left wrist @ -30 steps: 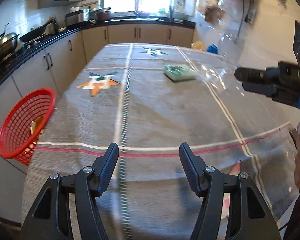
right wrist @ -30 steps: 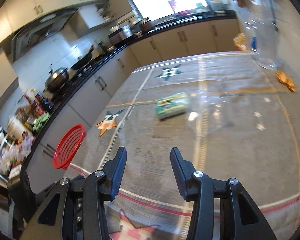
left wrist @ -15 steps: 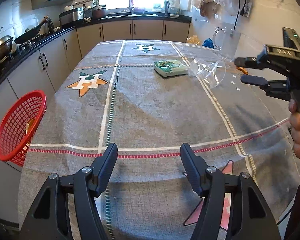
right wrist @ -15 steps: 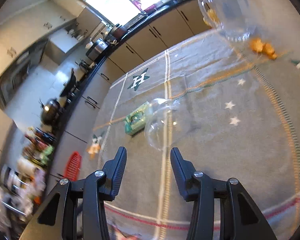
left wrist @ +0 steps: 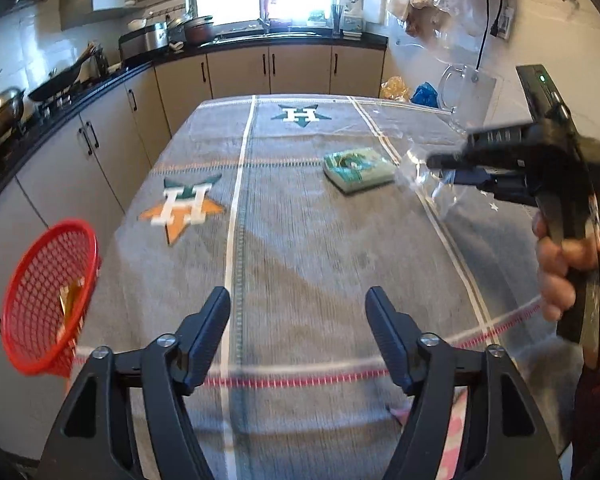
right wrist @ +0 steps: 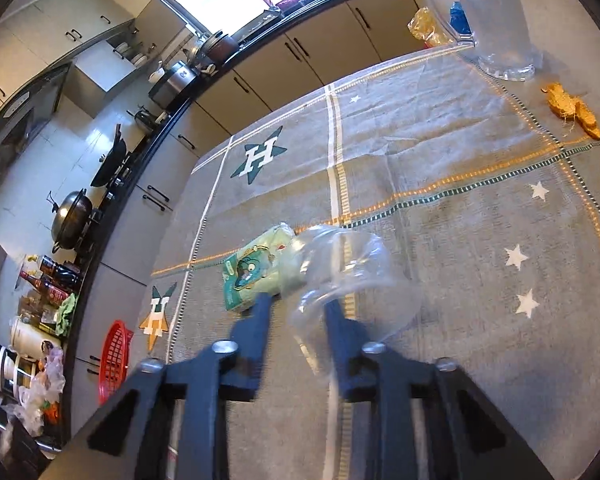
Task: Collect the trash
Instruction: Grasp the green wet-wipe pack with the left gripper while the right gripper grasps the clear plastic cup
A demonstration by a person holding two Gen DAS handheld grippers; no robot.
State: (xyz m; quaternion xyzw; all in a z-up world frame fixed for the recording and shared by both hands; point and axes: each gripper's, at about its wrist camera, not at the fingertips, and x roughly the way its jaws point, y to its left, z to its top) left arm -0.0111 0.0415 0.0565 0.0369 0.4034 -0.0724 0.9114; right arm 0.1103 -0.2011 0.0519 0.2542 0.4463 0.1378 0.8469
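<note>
The right gripper has its jaws closing at this moment around the near rim of a clear, thin plastic cup that lies on its side on the grey star-patterned tablecloth; part of the cup's wall sits between the two fingers, but whether the pads already press on it cannot be told, since the plastic is see-through and the fingers are blurred. Touching the cup on the left jaw's side, just past that fingertip, lies a soft green-and-white packet, and it is the first risk: the left finger could catch the packet's edge along with the cup, or shove it aside. The cup itself looks flimsy, so a closing pinch on a single wall may crumple it, or it may roll or squirt out from between the jaws. Well beyond the jaws, toward the far right, sit orange scraps and a tall clear pitcher, both out of harm's way. The left gripper hovers with jaws wide and opening, nothing between them, over bare cloth. Off its left jaw, past the table edge, hangs the red mesh basket with something yellowish inside, likely the place for the trash. It is well apart from the cup, so a weak hold could drop the cup on the carry across.
</note>
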